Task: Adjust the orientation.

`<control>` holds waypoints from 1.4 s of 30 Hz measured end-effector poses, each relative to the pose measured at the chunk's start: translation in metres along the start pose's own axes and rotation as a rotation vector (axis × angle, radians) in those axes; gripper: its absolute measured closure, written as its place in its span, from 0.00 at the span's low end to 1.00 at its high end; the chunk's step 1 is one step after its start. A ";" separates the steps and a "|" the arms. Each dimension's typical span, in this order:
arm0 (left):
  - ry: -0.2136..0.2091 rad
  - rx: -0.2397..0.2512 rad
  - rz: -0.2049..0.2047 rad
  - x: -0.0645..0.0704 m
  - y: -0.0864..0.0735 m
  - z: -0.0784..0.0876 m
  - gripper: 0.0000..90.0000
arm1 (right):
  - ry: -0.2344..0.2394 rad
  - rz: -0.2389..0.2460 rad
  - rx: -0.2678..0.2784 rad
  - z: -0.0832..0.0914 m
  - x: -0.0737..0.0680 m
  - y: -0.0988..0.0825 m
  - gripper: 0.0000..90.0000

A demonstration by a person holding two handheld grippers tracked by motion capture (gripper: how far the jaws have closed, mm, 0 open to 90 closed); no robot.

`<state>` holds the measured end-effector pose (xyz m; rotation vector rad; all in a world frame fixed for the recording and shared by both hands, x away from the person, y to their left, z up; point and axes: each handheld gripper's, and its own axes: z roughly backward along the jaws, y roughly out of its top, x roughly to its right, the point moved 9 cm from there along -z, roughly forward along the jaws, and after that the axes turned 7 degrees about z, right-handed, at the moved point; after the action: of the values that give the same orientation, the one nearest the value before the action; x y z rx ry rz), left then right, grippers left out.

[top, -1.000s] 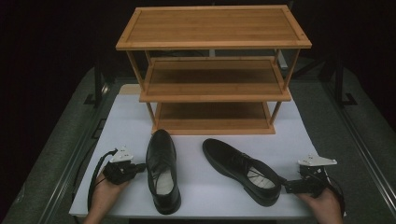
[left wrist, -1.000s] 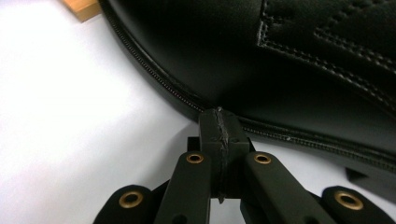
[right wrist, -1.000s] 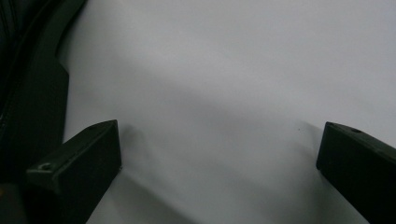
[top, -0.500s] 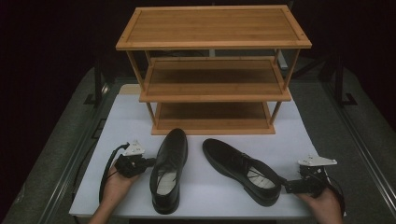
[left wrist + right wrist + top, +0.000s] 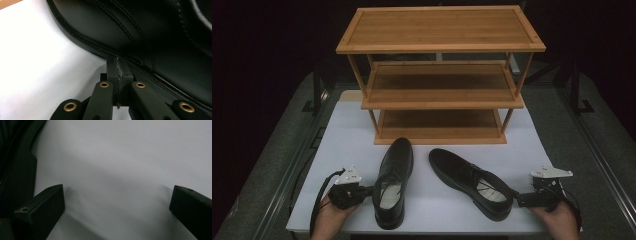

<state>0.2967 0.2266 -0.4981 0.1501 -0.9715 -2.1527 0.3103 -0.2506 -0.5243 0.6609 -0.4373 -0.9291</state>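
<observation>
On the white counter (image 5: pixel 347 135), the left gripper (image 5: pixel 367 191) sits at about 7 o'clock, its jaws pressed together with their tips against the sole edge of the left shoe (image 5: pixel 391 187). The left gripper view brings this close: the shut jaws meet the stitched welt, and the shoe (image 5: pixel 150 37) is cut off at top and right. From above, that contact is too small to make out. The right shoe (image 5: pixel 469 182) lies angled at about 5 o'clock, its heel beside the right gripper (image 5: pixel 519 200). The right gripper view shows its jaws standing wide apart over bare counter, a dark blurred edge of the shoe (image 5: pixel 15 170) at the left. The wooden rack (image 5: pixel 439 75) stands at 12 o'clock.
</observation>
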 end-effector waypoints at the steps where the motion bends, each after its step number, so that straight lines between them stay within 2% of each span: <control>1: -0.007 0.008 0.013 0.000 0.001 0.000 1.00 | 0.000 0.000 -0.001 0.000 0.000 0.000 0.00; 10: -0.029 0.017 0.018 0.004 0.008 -0.008 1.00 | 0.000 0.000 0.000 0.000 0.000 0.000 0.00; 15: -0.044 0.010 -0.008 0.014 0.012 -0.015 1.00 | 0.000 0.001 0.001 0.000 0.000 0.000 0.00; 18: -0.052 0.008 -0.010 0.014 0.011 -0.015 1.00 | 0.000 0.000 0.000 0.000 0.000 0.000 0.00; 23: -0.010 0.002 -0.036 0.006 0.010 -0.010 1.00 | 0.001 0.000 0.000 0.000 0.000 0.000 0.00; 27: 0.033 0.013 -0.020 -0.008 0.008 -0.001 0.80 | 0.001 0.000 0.000 0.000 0.000 0.000 0.00; 29: 0.057 0.005 -0.009 -0.017 0.005 0.004 0.61 | 0.001 0.000 0.000 0.000 0.000 0.000 0.00; 32: 0.081 0.001 0.030 -0.028 -0.001 0.010 0.32 | -0.001 0.000 0.002 0.000 0.000 0.000 0.00; 35: 0.146 -0.038 0.039 -0.040 -0.013 0.015 0.07 | -0.001 0.000 0.002 0.000 0.000 0.000 0.00; 38: 0.169 -0.033 0.053 -0.047 -0.020 0.022 0.02 | 0.000 0.000 0.001 0.000 0.000 0.000 0.00; 40: 0.191 -0.028 0.057 -0.052 -0.026 0.025 0.02 | 0.000 -0.001 0.001 0.000 0.000 0.000 0.00; 42: 0.193 -0.029 0.057 -0.054 -0.031 0.024 0.02 | 0.000 0.000 0.000 0.000 0.000 0.000 0.00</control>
<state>0.3075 0.2911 -0.5128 0.3063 -0.8234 -2.0570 0.3103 -0.2507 -0.5243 0.6611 -0.4375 -0.9289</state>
